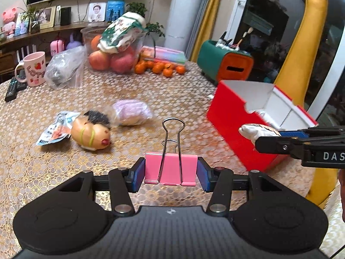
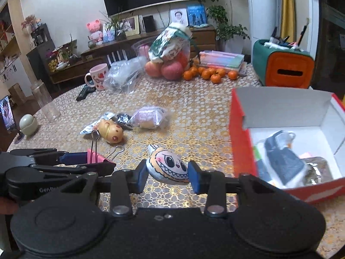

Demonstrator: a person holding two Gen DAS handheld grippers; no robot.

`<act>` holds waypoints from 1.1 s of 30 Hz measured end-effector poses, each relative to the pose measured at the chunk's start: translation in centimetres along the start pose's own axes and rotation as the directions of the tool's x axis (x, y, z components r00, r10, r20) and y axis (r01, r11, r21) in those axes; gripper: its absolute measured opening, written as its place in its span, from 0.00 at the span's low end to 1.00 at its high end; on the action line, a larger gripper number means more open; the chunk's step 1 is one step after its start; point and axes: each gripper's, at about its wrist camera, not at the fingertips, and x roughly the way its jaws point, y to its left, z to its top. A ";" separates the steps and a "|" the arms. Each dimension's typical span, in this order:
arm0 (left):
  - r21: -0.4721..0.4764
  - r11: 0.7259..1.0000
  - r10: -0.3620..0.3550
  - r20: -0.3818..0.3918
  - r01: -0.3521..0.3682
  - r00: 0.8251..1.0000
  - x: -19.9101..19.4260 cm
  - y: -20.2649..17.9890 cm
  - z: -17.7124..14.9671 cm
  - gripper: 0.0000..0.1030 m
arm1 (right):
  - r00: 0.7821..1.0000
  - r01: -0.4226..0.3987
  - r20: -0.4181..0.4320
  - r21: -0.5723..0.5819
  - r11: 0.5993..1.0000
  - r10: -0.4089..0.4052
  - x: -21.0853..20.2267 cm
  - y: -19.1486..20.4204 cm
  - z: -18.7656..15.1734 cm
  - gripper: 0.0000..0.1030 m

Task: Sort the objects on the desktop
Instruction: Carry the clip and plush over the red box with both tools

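My left gripper [image 1: 170, 173] is shut on a pink binder clip [image 1: 170, 168], held above the table; it also shows in the right wrist view [image 2: 98, 158]. My right gripper [image 2: 168, 172] is shut on a small plush toy [image 2: 167, 166] with a toothy face, held left of the open red box [image 2: 241, 151]. In the left wrist view the toy [image 1: 254, 130] sits in front of the box [image 1: 228, 116]. The box holds several items, one a dark pouch [image 2: 284, 153]. On the table lie a tan toy figure [image 2: 111, 130], a wrapped purple snack [image 2: 148, 116] and a small packet [image 1: 55, 130].
At the back stand a bowl of apples [image 2: 170, 64], tangerines [image 2: 211, 74], a pink mug [image 2: 99, 76], a plastic bag [image 2: 123, 75], remotes [image 1: 13, 87] and a green-orange pen holder [image 2: 282, 64]. A clear bottle [image 2: 46, 101] stands at the left edge.
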 end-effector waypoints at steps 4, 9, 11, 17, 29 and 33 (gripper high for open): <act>0.016 1.000 -0.022 0.011 0.022 1.000 -0.6 -1.5 0.8 0.48 | 1.000 0.004 0.030 0.021 1.000 -0.005 -2.3 -1.4 0.1 0.37; 0.046 0.998 -0.047 0.023 0.046 0.999 -1.1 -3.7 1.7 0.48 | 0.997 0.036 0.065 0.032 0.999 -0.038 -4.4 -3.3 0.3 0.37; 0.063 0.996 -0.058 0.028 0.056 0.998 -1.2 -4.6 2.1 0.48 | 0.995 0.053 0.078 0.039 0.998 -0.056 -5.1 -4.2 0.3 0.37; 0.112 0.990 -0.085 0.033 0.081 0.996 -0.9 -7.2 3.1 0.48 | 0.988 0.096 0.110 0.079 0.992 -0.104 -6.9 -7.5 0.5 0.37; 0.200 0.969 -0.149 0.011 0.143 0.989 1.4 -12.8 4.7 0.48 | 0.977 0.149 0.130 0.149 0.978 -0.168 -7.9 -12.6 0.0 0.37; 0.230 0.959 -0.169 -0.001 0.165 0.986 2.4 -14.7 5.1 0.48 | 0.973 0.174 0.123 0.177 0.969 -0.197 -8.1 -14.3 -0.4 0.37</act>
